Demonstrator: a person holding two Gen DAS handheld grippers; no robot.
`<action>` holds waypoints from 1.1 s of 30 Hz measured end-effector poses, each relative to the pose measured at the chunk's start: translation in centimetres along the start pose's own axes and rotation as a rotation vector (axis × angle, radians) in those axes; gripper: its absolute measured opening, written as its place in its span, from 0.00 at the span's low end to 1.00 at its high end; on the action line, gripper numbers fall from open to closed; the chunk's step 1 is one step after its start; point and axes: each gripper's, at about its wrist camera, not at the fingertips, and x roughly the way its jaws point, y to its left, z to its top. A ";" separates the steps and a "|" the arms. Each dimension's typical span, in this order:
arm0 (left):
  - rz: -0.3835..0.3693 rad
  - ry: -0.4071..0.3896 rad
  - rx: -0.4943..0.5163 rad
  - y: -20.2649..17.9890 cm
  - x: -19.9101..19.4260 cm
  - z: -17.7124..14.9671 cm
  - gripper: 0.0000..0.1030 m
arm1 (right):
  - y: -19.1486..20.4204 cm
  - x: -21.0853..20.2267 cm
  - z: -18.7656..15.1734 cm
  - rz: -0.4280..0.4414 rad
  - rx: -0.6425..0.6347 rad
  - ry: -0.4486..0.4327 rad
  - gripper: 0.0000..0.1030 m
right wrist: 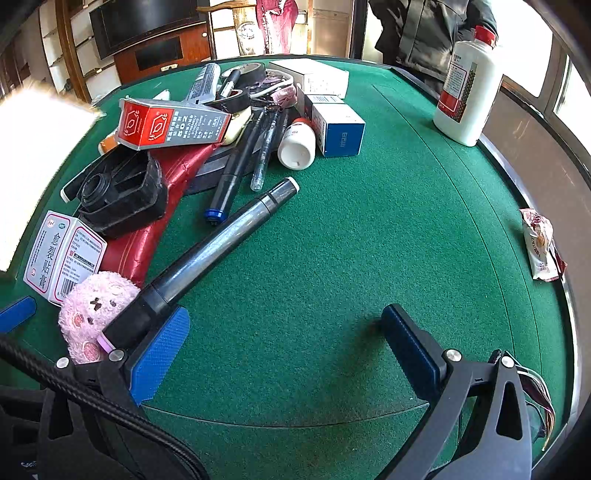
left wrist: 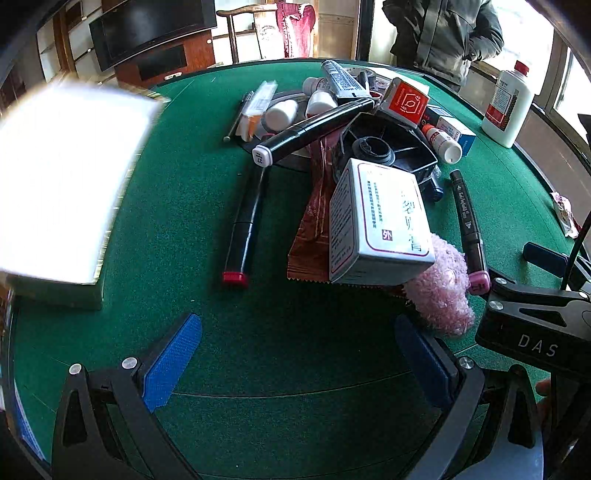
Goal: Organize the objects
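A pile of objects lies on the green table. In the left wrist view my left gripper is open over bare felt, short of a white medicine box, a pink plush toy and a black marker with a red cap. My right gripper is also open, with nothing between its fingers. A grey marker with a pink end lies along the outer side of its left finger, next to the plush toy. The medicine box leans on a red wrapper.
Further back lie a black plastic holder, a red box, pens, small bottles and a blue-and-white box. A large white bottle and a snack packet sit near the right rim. A bright white box stands left. A person stands behind.
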 end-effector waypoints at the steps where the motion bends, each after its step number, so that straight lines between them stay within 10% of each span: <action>1: 0.000 0.000 0.000 0.0 0.0 0.0 0.99 | 0.0 0.0 0.0 0.000 0.000 0.000 1.00; 33: -0.001 0.000 0.001 -0.3 -0.1 0.0 0.99 | 0.2 -0.1 0.0 0.000 0.000 0.000 1.00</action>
